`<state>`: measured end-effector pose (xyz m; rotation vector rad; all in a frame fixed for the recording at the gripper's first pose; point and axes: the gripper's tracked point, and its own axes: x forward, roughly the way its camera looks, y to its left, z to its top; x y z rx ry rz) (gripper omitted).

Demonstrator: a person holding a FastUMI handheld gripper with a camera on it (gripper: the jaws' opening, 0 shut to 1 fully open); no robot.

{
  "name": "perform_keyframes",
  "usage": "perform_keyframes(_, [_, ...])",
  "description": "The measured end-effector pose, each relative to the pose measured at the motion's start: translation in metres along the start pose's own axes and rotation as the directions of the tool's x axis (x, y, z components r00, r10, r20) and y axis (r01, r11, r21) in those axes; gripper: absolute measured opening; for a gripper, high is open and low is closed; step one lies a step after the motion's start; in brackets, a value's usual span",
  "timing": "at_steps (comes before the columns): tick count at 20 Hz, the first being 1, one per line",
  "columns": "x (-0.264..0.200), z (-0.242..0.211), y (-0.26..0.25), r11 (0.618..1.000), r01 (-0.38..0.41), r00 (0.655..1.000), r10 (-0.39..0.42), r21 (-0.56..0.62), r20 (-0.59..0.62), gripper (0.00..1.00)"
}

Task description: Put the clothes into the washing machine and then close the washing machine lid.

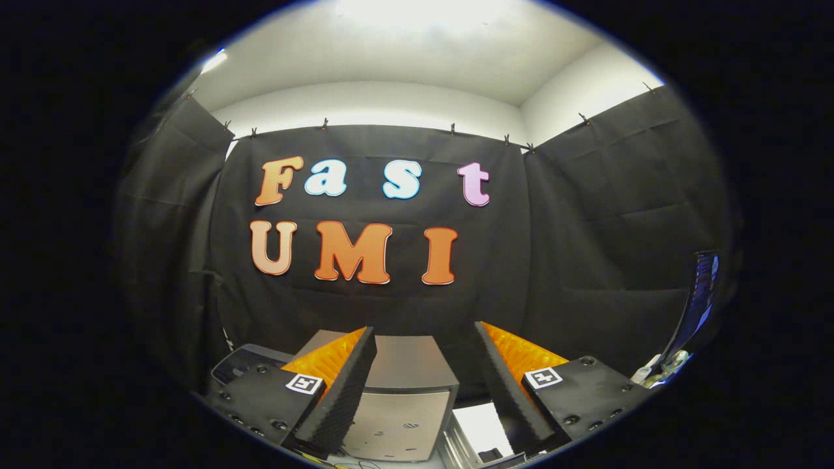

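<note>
My gripper (pixel 423 329) is held high and level, open, with nothing between its fingers. Beyond and below the fingers stands a small silver-grey box-shaped washing machine (pixel 405 397). I see its flat top and its front face, framed by the gap between the two fingers. The top looks flat and closed from this angle, though I cannot be sure of the lid's state.
A dark rounded object (pixel 244 365) sits left of the machine, partly behind the left finger. A white surface (pixel 483 426) lies low to the machine's right. A screen (pixel 700 296) stands at the far right. Black cloth walls enclose the booth.
</note>
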<state>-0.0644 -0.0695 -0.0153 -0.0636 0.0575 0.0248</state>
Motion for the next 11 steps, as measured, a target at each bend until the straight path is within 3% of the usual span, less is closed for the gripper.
perform_keyframes(4, [-0.022, 0.031, -0.053, 0.998, 0.054, 0.999, -0.054, -0.027, 0.006, 0.98])
perform_keyframes(11, [-0.032, 0.02, -0.058, 0.995, 0.094, 0.996, -0.094, 0.032, 0.001, 0.98])
